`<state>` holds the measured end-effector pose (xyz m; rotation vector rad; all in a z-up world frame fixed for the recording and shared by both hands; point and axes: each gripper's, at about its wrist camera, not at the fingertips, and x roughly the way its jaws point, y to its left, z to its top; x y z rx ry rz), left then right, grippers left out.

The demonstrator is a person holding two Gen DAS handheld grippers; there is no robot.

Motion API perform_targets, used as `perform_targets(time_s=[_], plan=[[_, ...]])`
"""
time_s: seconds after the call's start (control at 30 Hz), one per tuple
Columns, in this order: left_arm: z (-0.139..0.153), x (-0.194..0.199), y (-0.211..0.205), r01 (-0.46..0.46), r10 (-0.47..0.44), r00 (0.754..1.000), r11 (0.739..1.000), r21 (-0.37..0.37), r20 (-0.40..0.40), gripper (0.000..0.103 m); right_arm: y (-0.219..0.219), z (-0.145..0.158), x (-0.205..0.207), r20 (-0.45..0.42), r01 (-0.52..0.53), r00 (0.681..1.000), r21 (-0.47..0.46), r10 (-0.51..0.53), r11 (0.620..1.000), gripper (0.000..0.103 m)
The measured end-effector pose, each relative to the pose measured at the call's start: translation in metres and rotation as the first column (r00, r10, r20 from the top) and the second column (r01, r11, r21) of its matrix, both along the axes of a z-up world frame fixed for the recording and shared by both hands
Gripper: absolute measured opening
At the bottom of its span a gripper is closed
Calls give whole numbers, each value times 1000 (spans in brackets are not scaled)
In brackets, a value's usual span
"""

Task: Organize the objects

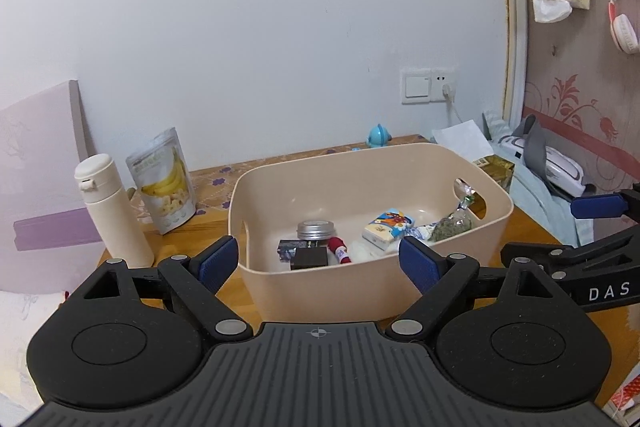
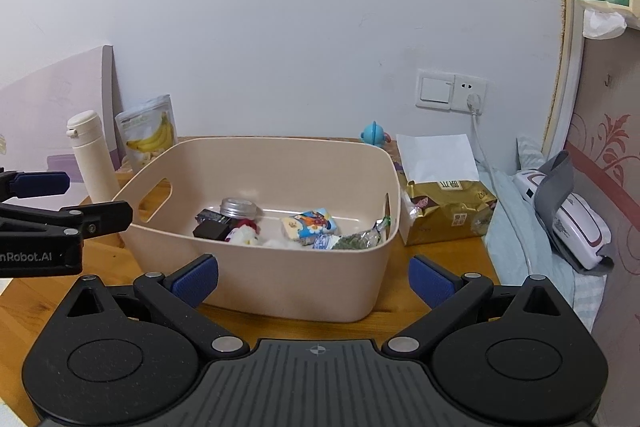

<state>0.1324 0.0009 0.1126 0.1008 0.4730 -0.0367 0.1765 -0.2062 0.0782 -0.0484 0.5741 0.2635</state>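
A beige plastic bin (image 1: 320, 287) (image 2: 280, 291) stands on the wooden table. Inside lie a silver-lidded tin (image 1: 315, 229) (image 2: 239, 207), a black box (image 1: 309, 259) (image 2: 212, 230), a colourful small pack (image 1: 388, 227) (image 2: 310, 223), a bag of green herbs (image 1: 452, 227) (image 2: 354, 239) and a red-and-white item (image 1: 339, 250). My left gripper (image 1: 320, 263) hovers in front of the bin's near wall, open and empty. My right gripper (image 2: 314, 279) is likewise open and empty before the bin. Each gripper shows at the edge of the other's view.
A cream bottle (image 1: 112, 211) (image 2: 89, 159) and a banana-chip pouch (image 1: 166, 183) (image 2: 149, 135) stand left of the bin. A gold packet (image 2: 448, 215) with white paper lies to its right. A blue toy (image 1: 378, 136) (image 2: 374, 134) sits by the wall. Bedding is further right.
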Motion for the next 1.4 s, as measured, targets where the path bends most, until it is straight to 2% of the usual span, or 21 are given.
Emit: perform_targets(time_s=[0.3, 0.97, 1.13, 1.4], plan=[[1, -32, -1, -28, 29, 1000, 999, -14, 6, 89, -7, 4, -30, 24, 2, 1000, 0, -2, 1000, 103], [-13, -80, 2, -52, 51, 999, 997, -62, -17, 89, -34, -4, -77, 5, 22, 1000, 41, -22, 999, 103], [-14, -89, 0, -55, 55, 998, 998, -24, 10, 89, -38, -7, -84, 11, 33, 999, 61, -33, 998, 103], [-12, -101, -1, -54, 54, 998, 998, -15, 22, 89, -41, -10, -93, 14, 41, 999, 69, -42, 997, 103]])
